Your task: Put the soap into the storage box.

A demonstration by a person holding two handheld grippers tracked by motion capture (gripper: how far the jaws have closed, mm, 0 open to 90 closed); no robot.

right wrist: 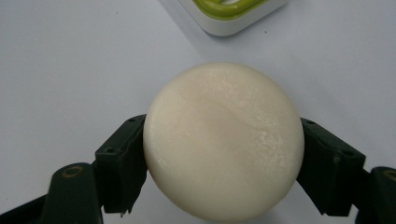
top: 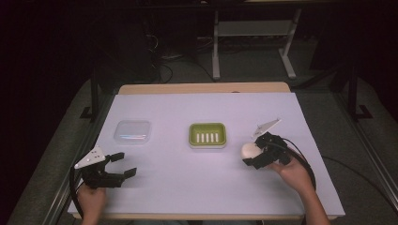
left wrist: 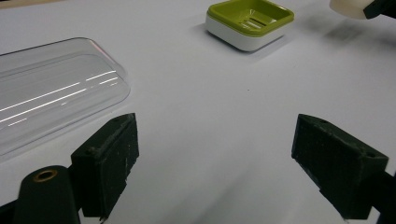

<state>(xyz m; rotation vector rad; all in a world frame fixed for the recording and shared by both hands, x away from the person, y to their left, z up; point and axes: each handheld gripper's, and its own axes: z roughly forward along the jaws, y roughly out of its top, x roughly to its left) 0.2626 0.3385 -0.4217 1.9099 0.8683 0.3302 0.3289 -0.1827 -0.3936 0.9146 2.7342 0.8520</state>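
A round cream soap is clamped between the jaws of the right gripper, held near the table's right edge, just beside the green dish at mid-table. In the right gripper view, the soap is seen gripped across its widest part, one pad on each side, with the dish's corner just ahead of it. Whether the soap is lifted or resting on the table cannot be told for certain, though a shadow seen below it in the left gripper view suggests it is held clear.

The left gripper is kept near the front left corner, its jaws spread wide with nothing between them, and a clear lid lies just ahead of it.

The soap is judged firm but smooth, and a slip is likely if the squeeze is eased. A hold across the middle of its rim is best, since the curved faces would let the pads slide off.
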